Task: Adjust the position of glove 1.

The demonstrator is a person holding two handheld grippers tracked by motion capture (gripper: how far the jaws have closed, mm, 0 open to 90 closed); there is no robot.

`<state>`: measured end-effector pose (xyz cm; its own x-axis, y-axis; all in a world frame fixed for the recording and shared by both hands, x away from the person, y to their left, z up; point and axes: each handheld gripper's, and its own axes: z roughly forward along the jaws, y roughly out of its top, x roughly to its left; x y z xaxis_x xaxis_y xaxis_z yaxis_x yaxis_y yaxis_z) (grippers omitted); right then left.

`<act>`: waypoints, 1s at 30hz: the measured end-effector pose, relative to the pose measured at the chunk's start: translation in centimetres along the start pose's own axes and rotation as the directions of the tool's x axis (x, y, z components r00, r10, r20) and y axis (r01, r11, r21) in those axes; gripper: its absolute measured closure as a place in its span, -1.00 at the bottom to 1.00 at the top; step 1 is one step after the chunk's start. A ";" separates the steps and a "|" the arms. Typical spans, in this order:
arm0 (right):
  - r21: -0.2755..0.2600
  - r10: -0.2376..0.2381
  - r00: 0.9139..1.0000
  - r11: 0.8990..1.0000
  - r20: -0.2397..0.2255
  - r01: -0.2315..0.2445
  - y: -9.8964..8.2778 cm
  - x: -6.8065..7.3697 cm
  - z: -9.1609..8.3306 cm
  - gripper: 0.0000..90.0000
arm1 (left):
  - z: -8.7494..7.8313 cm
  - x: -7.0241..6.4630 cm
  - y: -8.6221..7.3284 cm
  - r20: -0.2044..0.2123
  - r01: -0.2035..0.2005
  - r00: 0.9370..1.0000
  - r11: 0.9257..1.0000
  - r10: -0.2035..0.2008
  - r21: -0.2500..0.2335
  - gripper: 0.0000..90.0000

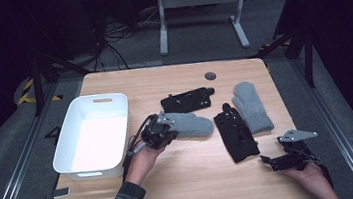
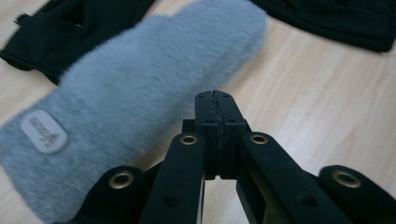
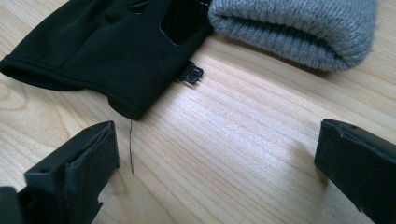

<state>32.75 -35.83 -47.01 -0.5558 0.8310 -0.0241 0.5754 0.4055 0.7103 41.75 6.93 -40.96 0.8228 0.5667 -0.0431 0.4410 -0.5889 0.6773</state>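
Left gripper (image 2: 215, 95): your jaws are pressed flat together with nothing visible between them; in the high view (image 1: 160, 130) the gripper sits at the cuff end of the grey mitten.
Grey mitten (image 2: 140, 84): it lies on the worktop (image 1: 198, 177) just beside your closed jaws, not in them — whether the gripper body touches its cuff is hard to tell from above. The left gripper view cuts off its near edge, and its far end is soft with blur.
Label: a small pale patch (image 2: 44, 131) sits near the mitten's cuff; it bears a mark or word, too blurred to read.
Right gripper (image 3: 215, 163): your jaws stand wide apart over bare wood, holding nothing; in the high view (image 1: 272, 161) it rests at the near right of the worktop.
Black glove (image 3: 93, 46): it lies just ahead of your right jaws, a loose thread (image 3: 131, 144) trailing from its hem. Its upper part is cut off by the frame.
Black clip (image 3: 192, 73): a small tab peeks from under the glove; no writing can be made out.
Second grey mitten (image 1: 251, 106): it lies beside that glove, cuff toward you; the two look to touch.
Second black glove (image 1: 188, 99): it lies farther back — detail lost in its dark fabric.
White bin (image 1: 95, 134): it stands at the left edge of the worktop; its inside is washed out by glare.
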 end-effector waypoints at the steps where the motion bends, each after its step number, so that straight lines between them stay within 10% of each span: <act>1: 0.000 0.000 1.000 1.000 0.000 0.000 0.0 0.0 0.0 -1.00 | 0.1 0.2 0.2 -0.003 0.003 1.000 1.000 -0.003 -0.005 1.00; 15: -0.001 -0.002 1.000 1.000 -0.002 0.002 0.0 0.0 0.0 -0.99 | 1.9 4.3 3.0 -0.084 0.078 0.993 0.997 -0.078 0.000 1.00; 30: -0.001 -0.003 1.000 1.000 -0.004 0.003 0.0 0.0 0.0 -0.99 | 4.9 8.3 3.7 -0.219 0.147 0.968 0.984 -0.123 0.100 1.00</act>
<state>32.74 -35.82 -47.01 -0.5598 0.8283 -0.0232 0.5735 0.4075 0.7106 52.00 6.64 -42.42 0.6641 0.7468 0.0358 0.5911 -0.5537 0.5866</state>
